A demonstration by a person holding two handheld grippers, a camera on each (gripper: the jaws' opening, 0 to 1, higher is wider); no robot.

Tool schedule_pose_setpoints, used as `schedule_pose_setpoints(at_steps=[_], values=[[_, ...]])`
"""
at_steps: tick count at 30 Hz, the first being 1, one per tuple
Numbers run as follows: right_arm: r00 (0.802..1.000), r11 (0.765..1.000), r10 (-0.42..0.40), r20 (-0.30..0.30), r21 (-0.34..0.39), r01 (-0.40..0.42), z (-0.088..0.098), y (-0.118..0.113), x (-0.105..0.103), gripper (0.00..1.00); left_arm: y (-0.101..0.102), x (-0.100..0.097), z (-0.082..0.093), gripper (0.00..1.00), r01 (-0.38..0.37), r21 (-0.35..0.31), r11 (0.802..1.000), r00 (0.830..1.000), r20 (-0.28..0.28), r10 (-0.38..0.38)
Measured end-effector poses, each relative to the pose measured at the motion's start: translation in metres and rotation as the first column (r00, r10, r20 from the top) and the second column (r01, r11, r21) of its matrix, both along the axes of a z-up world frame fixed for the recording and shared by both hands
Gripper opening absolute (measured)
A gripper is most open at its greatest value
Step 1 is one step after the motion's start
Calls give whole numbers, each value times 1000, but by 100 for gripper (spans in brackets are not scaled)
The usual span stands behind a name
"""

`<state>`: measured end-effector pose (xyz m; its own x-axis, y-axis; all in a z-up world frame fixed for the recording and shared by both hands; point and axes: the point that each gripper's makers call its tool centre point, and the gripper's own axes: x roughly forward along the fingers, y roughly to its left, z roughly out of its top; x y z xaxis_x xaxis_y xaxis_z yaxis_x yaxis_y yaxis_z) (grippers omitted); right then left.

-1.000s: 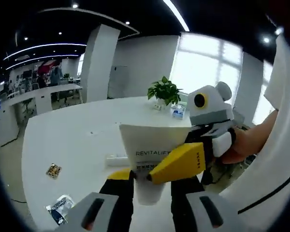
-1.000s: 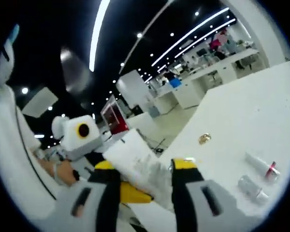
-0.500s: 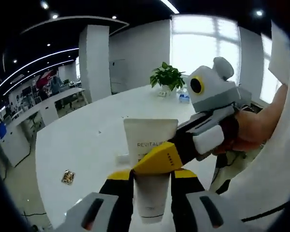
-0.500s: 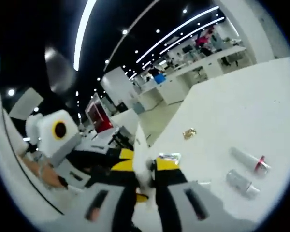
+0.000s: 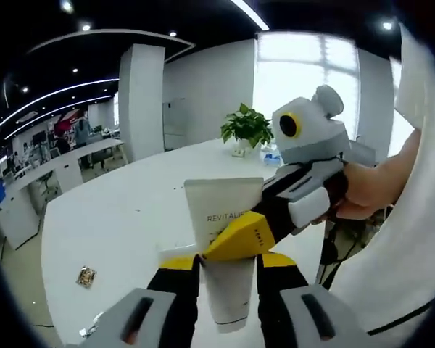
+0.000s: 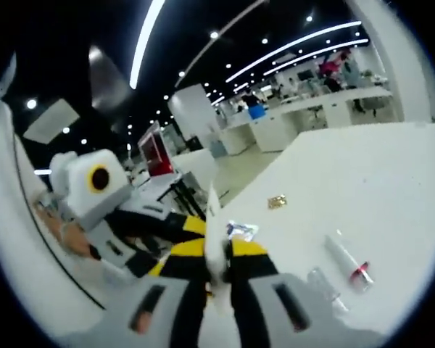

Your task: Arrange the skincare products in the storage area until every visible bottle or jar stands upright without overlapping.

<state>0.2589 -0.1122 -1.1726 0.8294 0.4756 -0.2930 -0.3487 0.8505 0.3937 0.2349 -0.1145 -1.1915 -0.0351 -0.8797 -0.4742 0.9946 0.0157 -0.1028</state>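
A white tube (image 5: 219,217) printed REVITALIFT stands between the jaws of my left gripper (image 5: 226,262), which is shut on its lower part, cap end down. My right gripper (image 5: 245,233) comes in from the right with a hand behind it. Its yellow jaws pinch the tube's flat upper half. In the right gripper view the same tube (image 6: 213,217) shows edge-on, with my right gripper (image 6: 216,250) shut on it and the left gripper (image 6: 175,226) reaching in from the left. The tube is held in the air above the white table (image 5: 123,210).
On the table (image 6: 362,188) lie a slim tube with a red band (image 6: 346,259), a clear bottle (image 6: 322,283), a crumpled packet (image 6: 241,230) and a small gold wrapper (image 6: 277,201). A potted plant (image 5: 245,129) and a small box (image 5: 270,155) stand at the far edge.
My right gripper's jaws, wide around the tube a second ago, have shut on it; the tube now shows edge-on in the right gripper view. Both cameras have shifted slightly.
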Motion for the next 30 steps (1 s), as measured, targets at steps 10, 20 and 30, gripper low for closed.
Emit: schedule_pose_setpoints(at_steps=[10,20,30], values=[[994,992,109,-24,-68,-110,-5,25,-1,7,21,-1,-6,28,67,11,998,998,-13,-66],[982,980,187,-16,-60,-188,-8,69,8,8,62,7,-9,29,89,34,995,996,-25,-88],[937,931,348,-35,-105,-349,-5,106,3,8,91,3,-10,29,20,-13,1000,994,-104,-21]])
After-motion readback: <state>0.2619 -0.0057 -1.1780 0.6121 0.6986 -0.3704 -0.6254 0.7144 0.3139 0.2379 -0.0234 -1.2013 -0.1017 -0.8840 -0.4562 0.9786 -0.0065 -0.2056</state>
